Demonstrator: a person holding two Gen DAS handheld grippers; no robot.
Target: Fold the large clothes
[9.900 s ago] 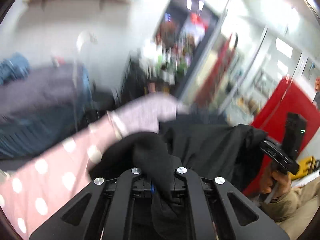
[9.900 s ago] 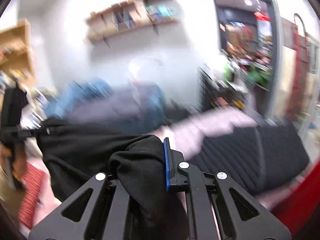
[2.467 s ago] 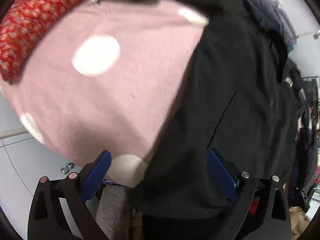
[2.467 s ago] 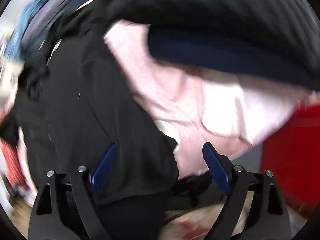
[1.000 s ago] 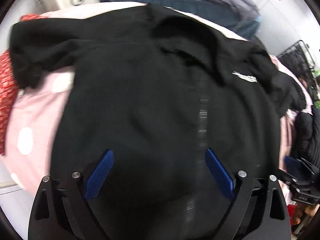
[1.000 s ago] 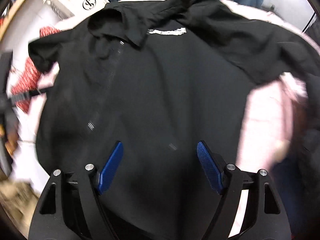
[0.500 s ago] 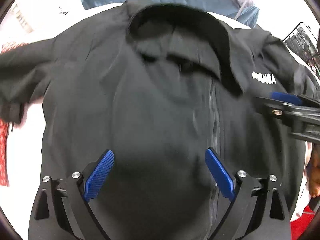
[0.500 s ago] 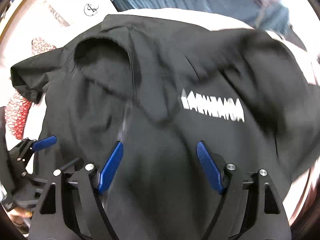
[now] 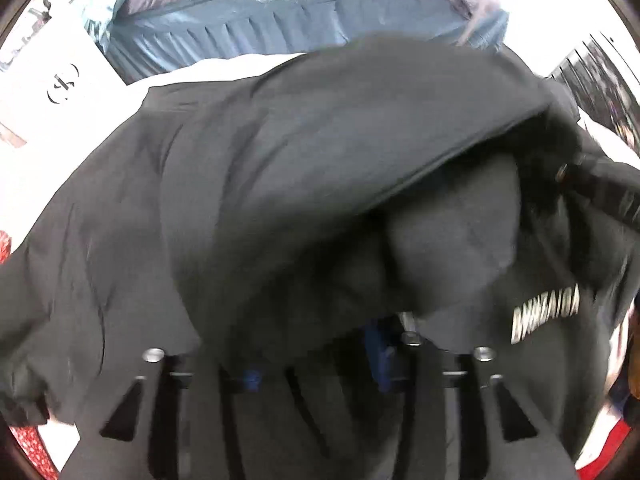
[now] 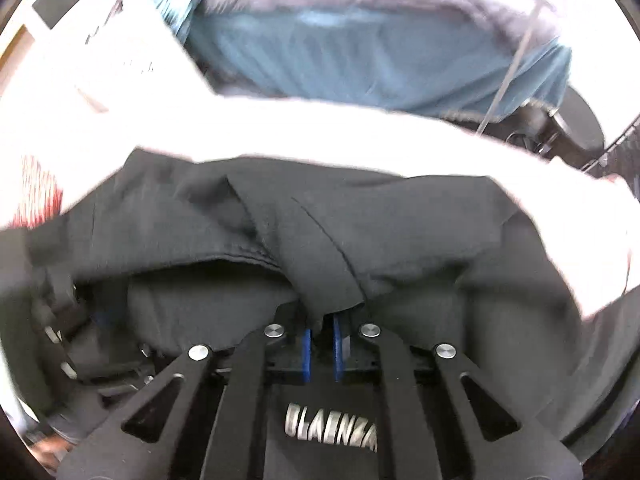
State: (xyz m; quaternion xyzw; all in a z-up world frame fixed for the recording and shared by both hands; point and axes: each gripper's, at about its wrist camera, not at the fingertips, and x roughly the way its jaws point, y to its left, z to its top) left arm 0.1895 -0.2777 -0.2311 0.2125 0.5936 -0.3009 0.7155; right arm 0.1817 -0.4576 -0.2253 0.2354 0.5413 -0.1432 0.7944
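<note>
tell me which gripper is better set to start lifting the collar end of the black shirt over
Right: the right gripper is already shut on a fold of the black shirt, while the left gripper is closing with cloth between its pads.

Both wrist views aimed steeply down, very close, sharing the black jacket (image 9: 280, 200) and blue bedding (image 10: 360, 52)

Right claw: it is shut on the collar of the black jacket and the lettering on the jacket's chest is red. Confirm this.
The lettering is white, not red; the right wrist view shows it. The rest holds: the right claw is shut on the collar of the black jacket.
</note>
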